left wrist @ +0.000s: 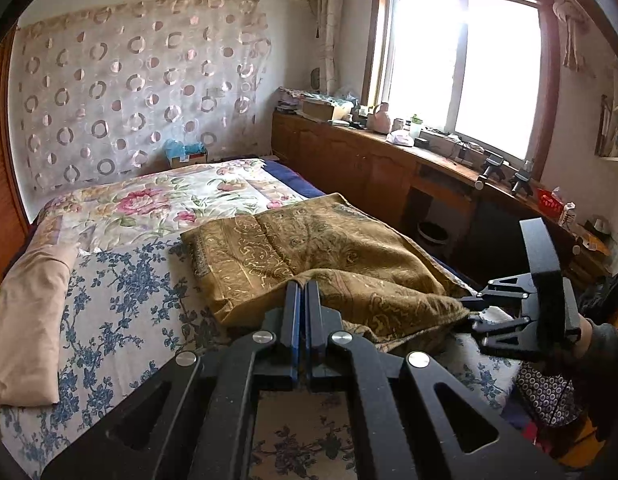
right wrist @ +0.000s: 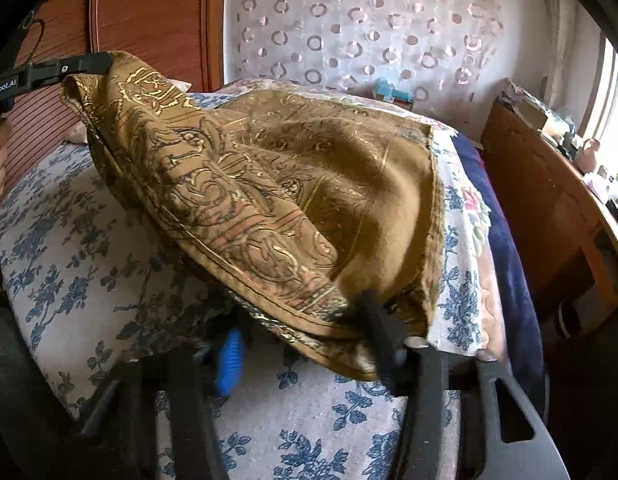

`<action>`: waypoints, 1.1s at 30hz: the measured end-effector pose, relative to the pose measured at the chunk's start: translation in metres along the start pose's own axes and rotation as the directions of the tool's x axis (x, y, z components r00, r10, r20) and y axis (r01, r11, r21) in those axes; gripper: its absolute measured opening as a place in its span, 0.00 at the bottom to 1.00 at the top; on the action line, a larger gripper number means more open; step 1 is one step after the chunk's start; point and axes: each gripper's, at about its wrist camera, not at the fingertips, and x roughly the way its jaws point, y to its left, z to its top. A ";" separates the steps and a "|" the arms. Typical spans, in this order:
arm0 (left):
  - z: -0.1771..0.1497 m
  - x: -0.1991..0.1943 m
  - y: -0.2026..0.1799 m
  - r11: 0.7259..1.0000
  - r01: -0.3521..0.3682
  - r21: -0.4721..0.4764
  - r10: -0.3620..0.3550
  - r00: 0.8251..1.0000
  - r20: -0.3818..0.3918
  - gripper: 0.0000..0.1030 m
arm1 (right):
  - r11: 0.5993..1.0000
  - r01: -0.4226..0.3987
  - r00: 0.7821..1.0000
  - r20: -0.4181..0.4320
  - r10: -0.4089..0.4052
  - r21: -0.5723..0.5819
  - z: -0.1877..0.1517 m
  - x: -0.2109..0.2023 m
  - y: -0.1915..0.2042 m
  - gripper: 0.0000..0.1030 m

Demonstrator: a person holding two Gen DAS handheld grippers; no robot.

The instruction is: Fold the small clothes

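A brown-gold patterned cloth lies partly folded on the bed; it also fills the right wrist view. My left gripper is shut on a near edge of the cloth and lifts it; it shows at the upper left of the right wrist view, pinching a raised corner. My right gripper has its jaws apart, with the cloth's near hem draped between and over its fingers; it appears at the right in the left wrist view, at the cloth's right corner.
The bed has a blue-flowered sheet and a pink-flowered quilt. A beige folded cloth lies at the left. A wooden cabinet with clutter runs under the window to the right. A wooden headboard stands behind.
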 end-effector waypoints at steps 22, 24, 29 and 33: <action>0.023 0.024 0.039 0.998 -0.069 -0.013 0.069 0.998 0.003 0.02 | 0.998 0.009 0.968 0.251 -0.023 0.059 0.072 -0.006 -0.019 0.05; 0.028 0.031 0.046 0.998 -0.064 -0.024 0.064 0.998 -0.001 0.02 | 0.998 0.012 0.965 0.261 -0.026 0.055 0.078 -0.003 -0.020 0.05; 0.039 0.050 0.057 0.997 -0.067 -0.024 0.067 0.998 -0.019 0.02 | 0.998 0.000 0.964 0.265 -0.018 0.068 0.083 0.017 -0.031 0.05; 0.050 0.066 0.067 0.997 -0.071 -0.029 0.070 0.997 -0.030 0.02 | 0.998 0.005 0.967 0.254 -0.020 0.062 0.098 0.037 -0.039 0.05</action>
